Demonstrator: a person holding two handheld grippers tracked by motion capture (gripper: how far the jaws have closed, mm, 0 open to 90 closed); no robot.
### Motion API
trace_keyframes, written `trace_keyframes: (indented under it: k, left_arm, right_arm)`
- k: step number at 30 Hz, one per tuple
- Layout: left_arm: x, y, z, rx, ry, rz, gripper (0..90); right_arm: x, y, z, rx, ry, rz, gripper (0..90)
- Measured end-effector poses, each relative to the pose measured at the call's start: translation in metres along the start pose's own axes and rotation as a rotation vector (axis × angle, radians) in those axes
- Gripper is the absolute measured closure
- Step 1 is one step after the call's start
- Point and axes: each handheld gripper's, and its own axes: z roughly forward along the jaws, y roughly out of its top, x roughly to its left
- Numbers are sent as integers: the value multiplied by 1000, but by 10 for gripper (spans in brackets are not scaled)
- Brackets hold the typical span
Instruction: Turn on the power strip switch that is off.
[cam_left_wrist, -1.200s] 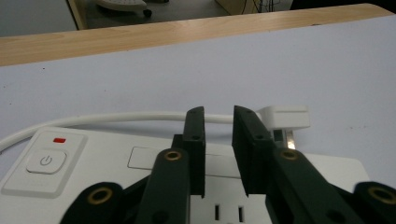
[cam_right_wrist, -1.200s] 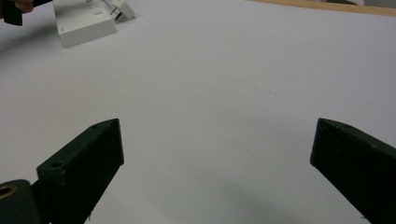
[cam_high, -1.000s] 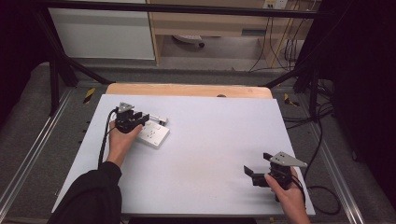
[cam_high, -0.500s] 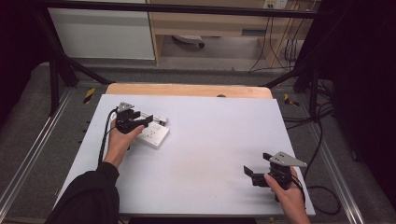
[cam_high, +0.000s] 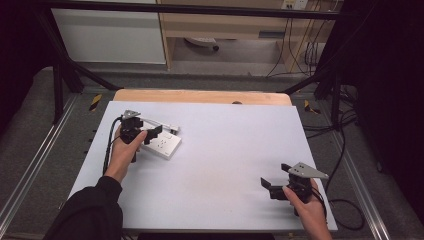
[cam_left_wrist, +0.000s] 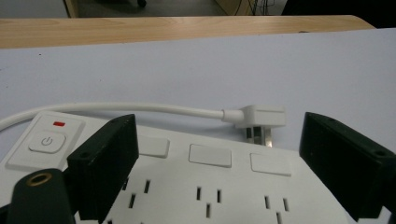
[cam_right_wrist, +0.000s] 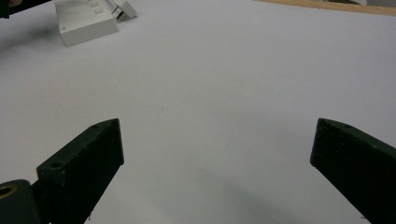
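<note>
A white power strip (cam_high: 165, 146) lies flat at the left of the white table (cam_high: 225, 150), its sockets and a power button (cam_left_wrist: 45, 141) facing up. Its white cord (cam_left_wrist: 140, 108) curls round to a flat white plug (cam_left_wrist: 259, 117) resting on the table just beyond the strip. My left gripper (cam_high: 154, 135) hovers low over the strip; its jaws have just been opening and now stand wide apart (cam_left_wrist: 219, 140) with the strip under them and nothing pinched. My right gripper (cam_high: 275, 178) sits near the front right corner, open (cam_right_wrist: 218, 128) over bare table.
A wooden board (cam_high: 200, 96) edges the table's far side. Black frame bars and cables (cam_high: 345, 150) run along the right. The right gripper view shows the power strip (cam_right_wrist: 86, 21) far off at its upper left.
The left gripper's jaws have spread apart above the power strip. The left hand has barely shifted, and the right hand has stayed put.
</note>
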Motion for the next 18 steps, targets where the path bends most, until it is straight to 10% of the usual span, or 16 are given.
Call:
trace_keyframes:
  k: [18]
  left_arm:
    - [2, -24, -77, -80, -31, -18, 105]
  right_arm:
    - [1, 0, 2, 6, 1, -5, 29]
